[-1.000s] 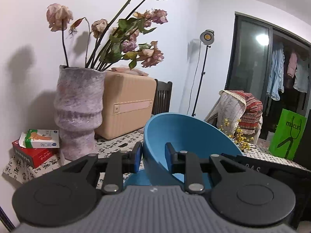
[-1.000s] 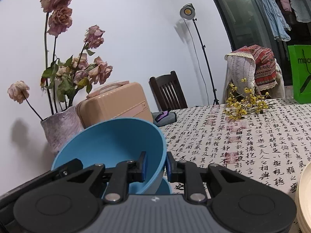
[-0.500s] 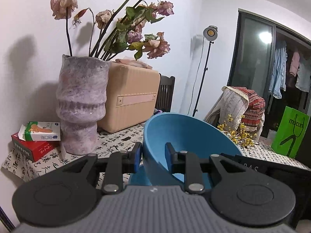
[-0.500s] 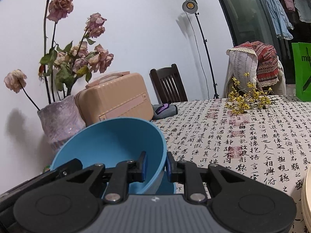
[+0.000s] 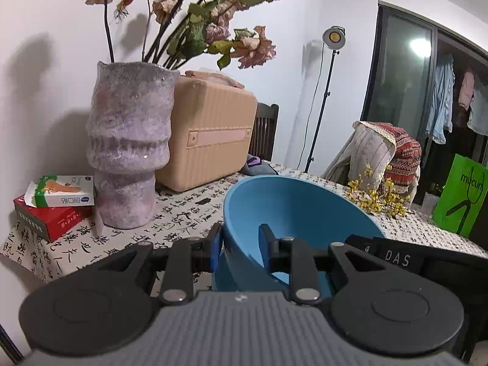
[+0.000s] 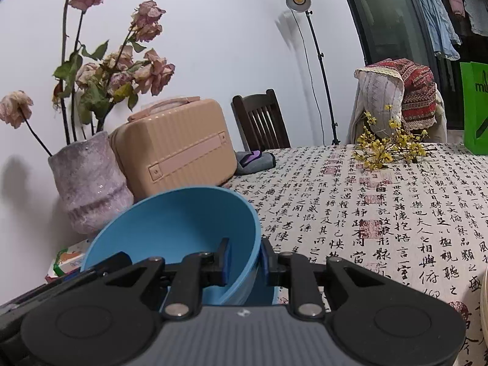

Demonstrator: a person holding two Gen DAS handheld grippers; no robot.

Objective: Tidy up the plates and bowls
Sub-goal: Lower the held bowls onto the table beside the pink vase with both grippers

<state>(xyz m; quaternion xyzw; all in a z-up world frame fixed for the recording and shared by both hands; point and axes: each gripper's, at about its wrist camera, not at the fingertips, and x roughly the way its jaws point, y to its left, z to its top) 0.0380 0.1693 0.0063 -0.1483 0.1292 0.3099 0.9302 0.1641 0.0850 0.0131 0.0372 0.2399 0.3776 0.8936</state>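
A blue bowl (image 5: 299, 210) hangs tilted just above the patterned tablecloth (image 5: 183, 213), held from both sides. My left gripper (image 5: 239, 248) is shut on its left rim, one pad inside and one outside. In the right wrist view the same blue bowl (image 6: 177, 228) fills the lower left, and my right gripper (image 6: 245, 259) is shut on its right rim. The right gripper's black body (image 5: 396, 259) shows past the bowl in the left wrist view. A cream plate edge (image 6: 484, 311) peeks in at the far right.
A purple-grey vase (image 5: 128, 152) of dried roses and a beige case (image 5: 210, 140) stand by the wall. Red and white boxes (image 5: 55, 207) lie at the table corner. A yellow flower sprig (image 6: 390, 149), grey cloth (image 6: 254, 161) and green bag (image 5: 460, 195) sit farther off.
Both grippers have sunk a little toward the table with the bowl still clamped between them. The vase and case now sit higher and closer in both views.
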